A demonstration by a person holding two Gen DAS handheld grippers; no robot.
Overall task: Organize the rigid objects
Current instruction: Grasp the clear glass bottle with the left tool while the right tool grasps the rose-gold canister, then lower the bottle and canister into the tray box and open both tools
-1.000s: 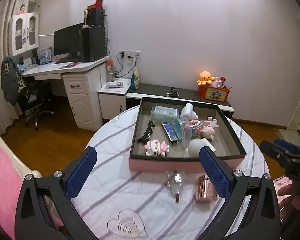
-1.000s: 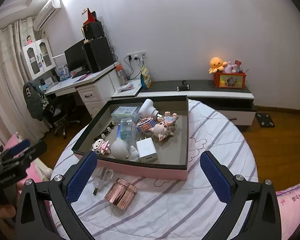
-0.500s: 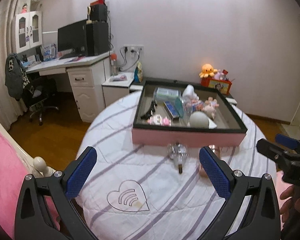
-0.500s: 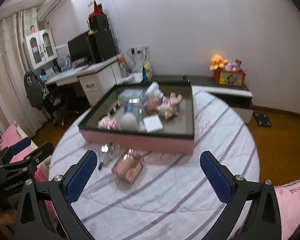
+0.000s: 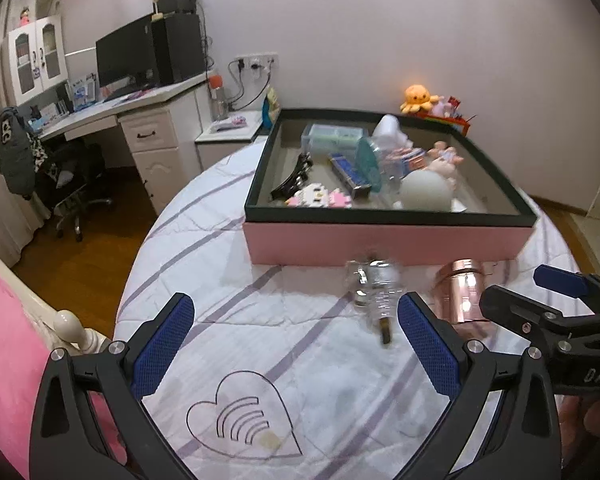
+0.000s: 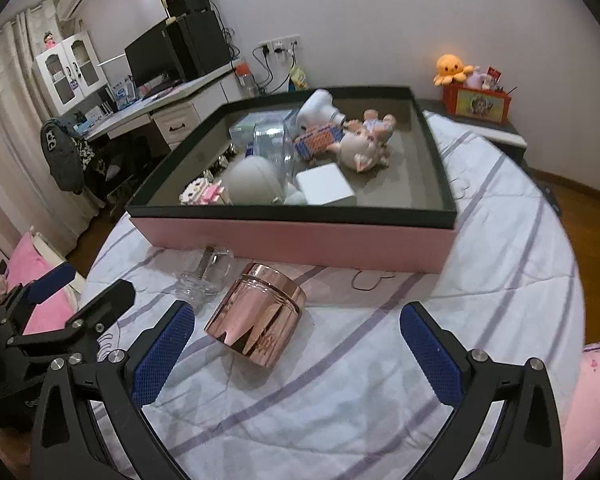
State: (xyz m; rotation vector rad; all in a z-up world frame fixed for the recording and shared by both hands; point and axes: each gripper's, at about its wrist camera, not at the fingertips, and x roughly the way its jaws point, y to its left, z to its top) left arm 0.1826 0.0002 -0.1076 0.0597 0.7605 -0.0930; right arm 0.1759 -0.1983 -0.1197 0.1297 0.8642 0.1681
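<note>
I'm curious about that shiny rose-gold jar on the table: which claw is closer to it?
Right. The right claw is open just in front of the rose-gold jar, its left finger beside it. The left claw sits further left, by the clear glass bottle.

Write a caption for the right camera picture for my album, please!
Open right gripper hovers by a shiny pink jar lying before the toy-filled box.

A tray (image 6: 292,236) sits on a round worktop (image 6: 500,248), holding toys and small items. In front of the tray, a jar (image 6: 256,314) lies on its side, with a glass bottle (image 6: 204,274) just to its left. A desk (image 5: 140,120) stands behind, to the left.
</note>
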